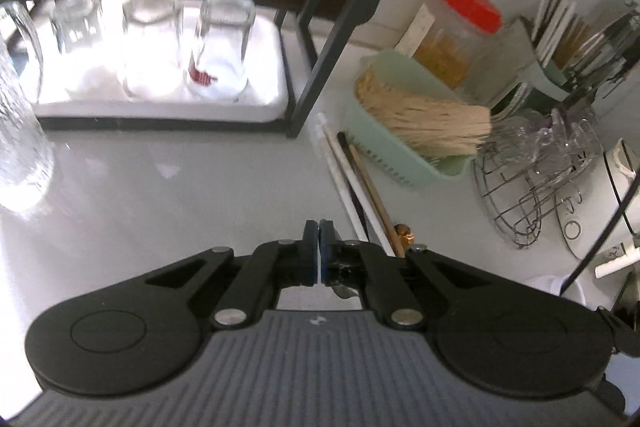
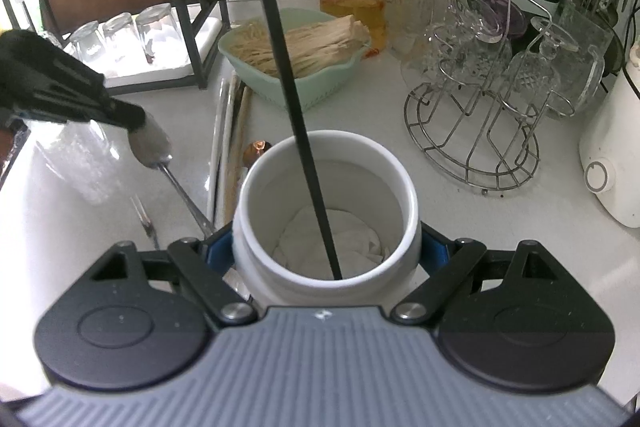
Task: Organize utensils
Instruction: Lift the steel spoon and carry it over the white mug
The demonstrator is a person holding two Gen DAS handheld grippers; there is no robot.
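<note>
Utensils go in the white jar [image 2: 326, 211], so the right tongs [image 2: 326, 247] squeeze its sides to keep it steady. One black chopstick [image 2: 288, 67] already stands inside. Left tongs [image 2: 132, 121] are clamped on a metal spoon [image 2: 160, 151], lifting it off the surface [image 2: 440, 227]. More chopsticks [image 2: 230, 147] lie behind the jar, waiting.

The lower wall of the white jar [image 2: 326, 195] is hidden behind the right gripper's [image 2: 326, 251] body, and the black rod [image 2: 296, 115] standing in it is cut off by the top edge. The tip of the spoon [image 2: 152, 143] is covered by the left gripper [image 2: 132, 119], so the contact cannot be made out. In the left wrist view, the upturned glasses [image 1: 150, 43] are blurred, and the near ends of the chopsticks [image 1: 360, 187] are hidden behind the fingers [image 1: 308, 251].
</note>
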